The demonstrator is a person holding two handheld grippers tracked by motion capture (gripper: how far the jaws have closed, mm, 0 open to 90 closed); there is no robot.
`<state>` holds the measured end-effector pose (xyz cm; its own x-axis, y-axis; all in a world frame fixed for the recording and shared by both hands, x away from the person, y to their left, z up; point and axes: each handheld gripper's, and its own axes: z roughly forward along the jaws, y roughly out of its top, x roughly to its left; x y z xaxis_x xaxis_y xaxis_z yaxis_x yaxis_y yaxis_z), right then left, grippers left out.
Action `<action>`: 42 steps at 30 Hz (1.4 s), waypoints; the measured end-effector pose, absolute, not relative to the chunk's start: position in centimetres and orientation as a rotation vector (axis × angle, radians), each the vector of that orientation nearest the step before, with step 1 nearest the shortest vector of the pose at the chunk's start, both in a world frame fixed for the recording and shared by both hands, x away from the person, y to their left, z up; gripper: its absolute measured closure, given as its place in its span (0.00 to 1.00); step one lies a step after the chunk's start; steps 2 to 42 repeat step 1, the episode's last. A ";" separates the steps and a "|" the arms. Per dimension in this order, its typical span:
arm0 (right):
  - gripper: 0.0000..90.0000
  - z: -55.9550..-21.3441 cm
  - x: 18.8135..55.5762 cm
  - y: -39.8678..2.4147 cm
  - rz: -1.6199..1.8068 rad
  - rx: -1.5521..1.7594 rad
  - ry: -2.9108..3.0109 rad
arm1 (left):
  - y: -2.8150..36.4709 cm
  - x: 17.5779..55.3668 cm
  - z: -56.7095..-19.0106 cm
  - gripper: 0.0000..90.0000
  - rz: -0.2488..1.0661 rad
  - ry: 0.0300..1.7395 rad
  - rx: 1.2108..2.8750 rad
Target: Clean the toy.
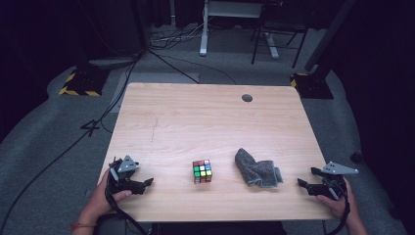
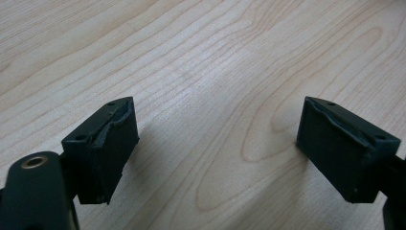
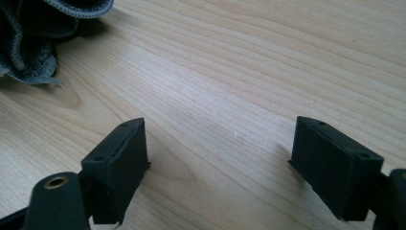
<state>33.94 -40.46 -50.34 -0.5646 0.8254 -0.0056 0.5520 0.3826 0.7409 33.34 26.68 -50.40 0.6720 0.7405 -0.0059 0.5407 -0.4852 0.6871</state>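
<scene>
- Leftmost, the left gripper is held by a hand at the table's near-left edge, well left of the cube; its jaws are seen parted, with bare wood between them and nothing gripped.
- Centrally, near the front edge, the cube is seen: a colour-mixed puzzle cube with green, yellow, red and blue squares, standing flat.
- Just right of the cube, apart from it, a crumpled grey cloth is laid.
- Farther right of the cube, the right gripper is held at the near-right edge, jaws likewise parted and empty.
- Behind the cube, open tabletop is left up to the far edge.
</scene>
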 end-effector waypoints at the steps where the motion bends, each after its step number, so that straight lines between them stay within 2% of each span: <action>1: 0.22 -50.3 33.9 -40.5 1.003 1.195 2.272 | 26.7 33.3 -50.4 0.16 0.383 0.982 2.211; 42: 0.22 -50.3 33.9 -40.5 1.003 1.195 2.272 | 26.7 33.3 -50.4 0.16 0.383 0.982 2.211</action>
